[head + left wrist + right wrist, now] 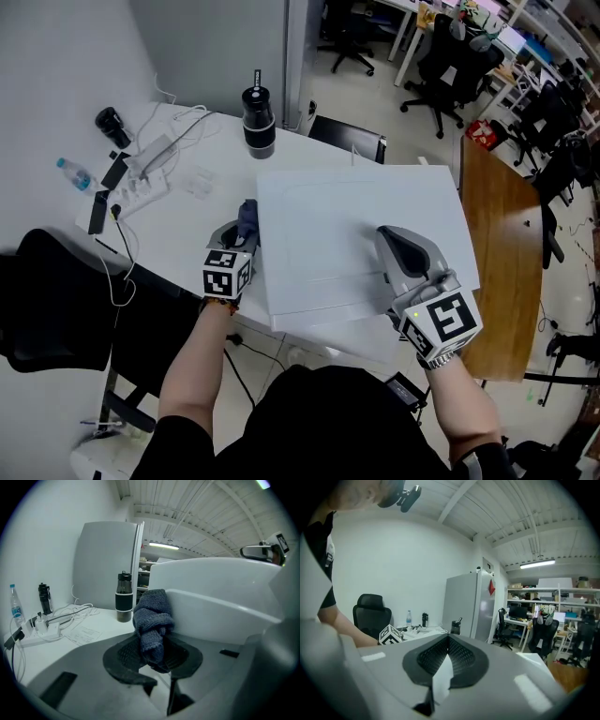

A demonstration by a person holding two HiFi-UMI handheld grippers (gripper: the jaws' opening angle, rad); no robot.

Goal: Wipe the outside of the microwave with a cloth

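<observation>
The white microwave [356,234] stands on the white table, seen from above in the head view. A blue-grey knitted cloth [247,221] is pinched in my left gripper [242,234], which is shut on it and holds it against the microwave's left side. In the left gripper view the cloth [152,620] sticks up bunched between the pads, right beside the microwave's white wall [220,588]. My right gripper [389,239] rests over the microwave's top near its front right part. Its pads [461,656] meet at the tips with nothing between them.
A black tumbler [259,122] stands on the table just behind the microwave's left corner. A power strip with cables [141,187], a water bottle [75,173] and a black flask [112,127] lie further left. A black chair [56,300] is at the left, a wooden table [502,253] at the right.
</observation>
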